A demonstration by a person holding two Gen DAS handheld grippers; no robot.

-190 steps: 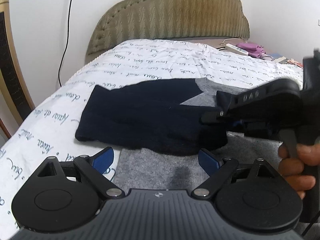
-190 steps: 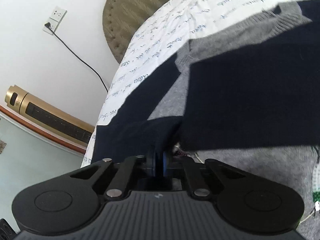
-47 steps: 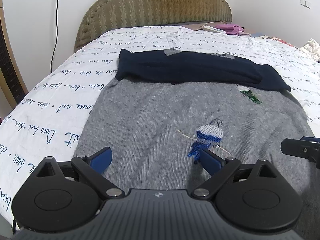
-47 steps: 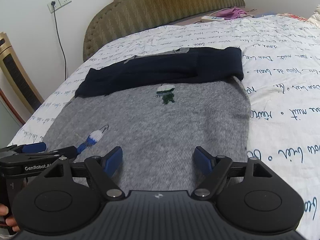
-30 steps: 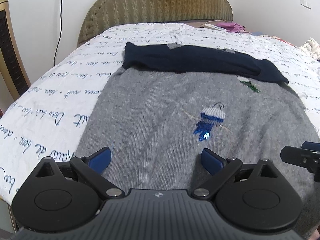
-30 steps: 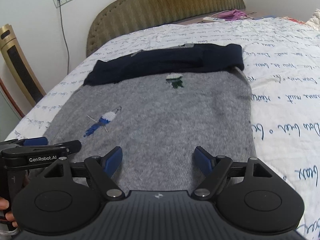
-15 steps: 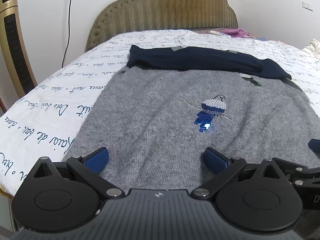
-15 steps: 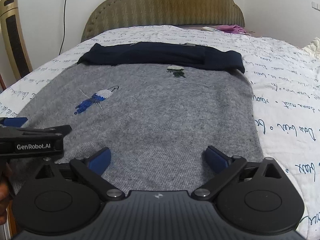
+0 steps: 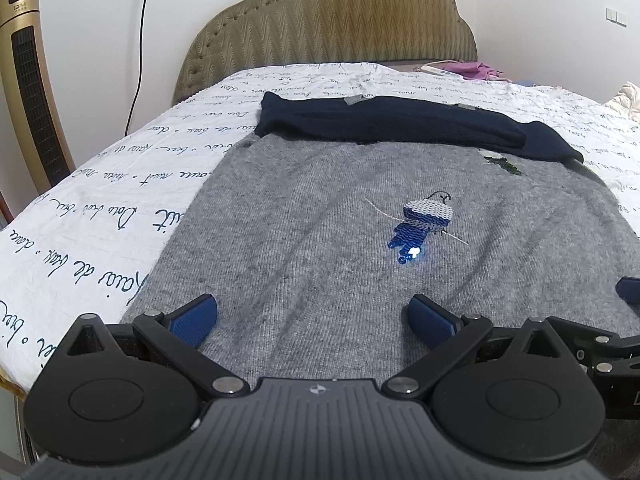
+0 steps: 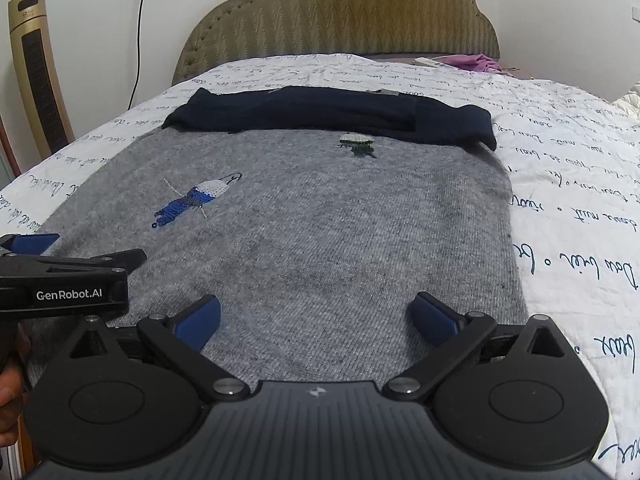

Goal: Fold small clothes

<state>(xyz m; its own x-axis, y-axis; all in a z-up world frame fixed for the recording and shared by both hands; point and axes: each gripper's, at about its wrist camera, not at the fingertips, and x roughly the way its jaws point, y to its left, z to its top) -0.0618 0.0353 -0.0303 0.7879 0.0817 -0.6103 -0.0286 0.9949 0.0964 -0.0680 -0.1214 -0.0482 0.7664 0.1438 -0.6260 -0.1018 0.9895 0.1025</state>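
Note:
A grey knitted sweater (image 9: 304, 232) (image 10: 328, 232) lies flat on the bed, with its navy sleeves (image 9: 400, 126) (image 10: 332, 116) folded across the far end. A blue and white stitched figure (image 9: 424, 220) (image 10: 192, 200) and a small green one (image 10: 358, 146) decorate the front. My left gripper (image 9: 312, 318) stands open low over the sweater's near hem, left of the middle. Beside it, my right gripper (image 10: 316, 318) is open wide over the near hem on the right part. Neither has cloth between its pads. In the right wrist view the left gripper (image 10: 72, 256) shows at the left edge.
The bed has a white sheet with blue script (image 9: 100, 200) (image 10: 580, 168) and an olive padded headboard (image 9: 328, 24). A gold tower heater (image 9: 32, 92) stands by the wall at left. A purple cloth and a remote (image 10: 460, 62) lie near the headboard.
Both grippers have sunk toward the sweater's near hem and the views have levelled out. The right gripper's jaws have spread wider. The sweater has not moved in the last second.

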